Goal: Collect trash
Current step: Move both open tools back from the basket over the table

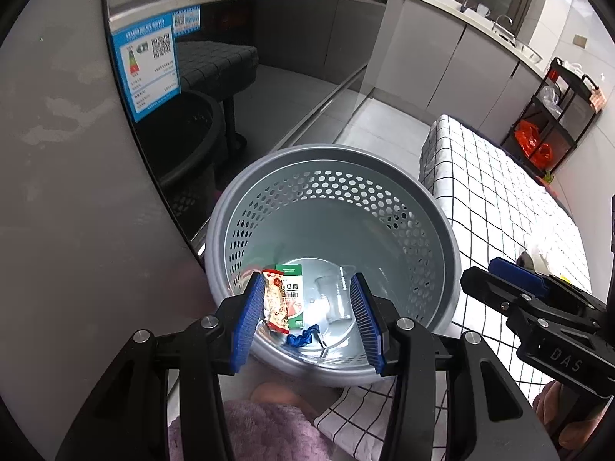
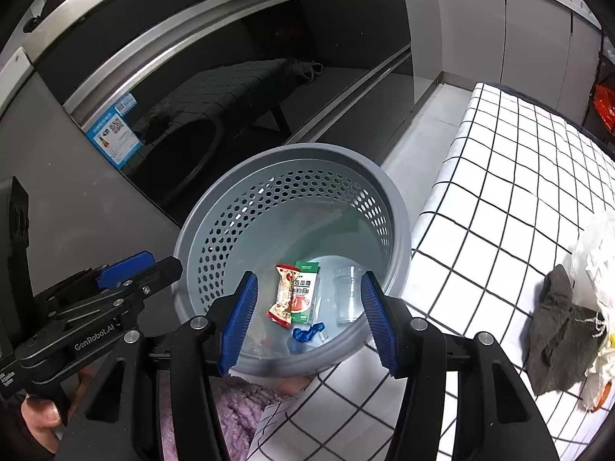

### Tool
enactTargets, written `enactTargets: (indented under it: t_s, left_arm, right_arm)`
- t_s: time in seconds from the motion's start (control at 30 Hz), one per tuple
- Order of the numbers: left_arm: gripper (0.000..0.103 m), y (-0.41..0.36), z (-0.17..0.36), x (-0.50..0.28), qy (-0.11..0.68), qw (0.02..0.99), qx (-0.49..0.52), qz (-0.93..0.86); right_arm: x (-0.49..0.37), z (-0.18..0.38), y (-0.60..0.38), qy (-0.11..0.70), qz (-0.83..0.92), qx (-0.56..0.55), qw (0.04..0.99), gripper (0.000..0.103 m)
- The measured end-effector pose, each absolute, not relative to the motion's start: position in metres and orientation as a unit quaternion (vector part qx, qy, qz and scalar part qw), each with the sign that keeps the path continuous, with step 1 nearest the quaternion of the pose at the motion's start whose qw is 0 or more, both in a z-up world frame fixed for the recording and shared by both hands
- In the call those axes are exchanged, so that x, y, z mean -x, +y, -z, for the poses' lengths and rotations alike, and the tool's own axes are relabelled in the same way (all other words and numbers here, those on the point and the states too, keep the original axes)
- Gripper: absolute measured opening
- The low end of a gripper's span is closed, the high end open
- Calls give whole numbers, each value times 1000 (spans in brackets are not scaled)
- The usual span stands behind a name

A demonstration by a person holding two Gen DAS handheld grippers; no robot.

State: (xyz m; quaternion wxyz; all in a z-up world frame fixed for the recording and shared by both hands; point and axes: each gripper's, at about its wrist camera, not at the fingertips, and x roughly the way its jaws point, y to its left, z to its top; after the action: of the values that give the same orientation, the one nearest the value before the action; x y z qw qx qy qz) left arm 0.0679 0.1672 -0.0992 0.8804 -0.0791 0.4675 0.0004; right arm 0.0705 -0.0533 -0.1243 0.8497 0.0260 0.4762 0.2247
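Grey perforated waste basket [image 2: 392, 207], round and upright, occupies the lower centre of both frames. On its floor lie four items: a red-and-white snack wrapper [image 2: 282, 296], crumpled, touching a green-and-white carton [image 2: 305, 294] at its right; a clear plastic cup [image 2: 348, 296] further right, apart from the carton; a blue crumpled scrap [image 2: 307, 332] below these, nearest the frame's bottom.
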Motion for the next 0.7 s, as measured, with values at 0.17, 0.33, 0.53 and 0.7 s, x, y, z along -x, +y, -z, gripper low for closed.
enactTargets:
  t_s: [0.17,0.33,0.53,0.7]
  left_arm:
    - [46,159,88,-57,462,884,70,2]
    - [50,148,78,-47,454,889,62,3]
    - [55,132,66,-33,444,895,49,6]
    - [65,115,56,-21,431,902,37,9]
  right_arm:
    - [-57,117,-63,469,-222,-29,854,54]
    - [-43,110,-77,466,-215,-35,858,54]
    - [-23,101,-98,455,-200,-40,867,58]
    - [-9,94,-120,447,-184,-48,874,61]
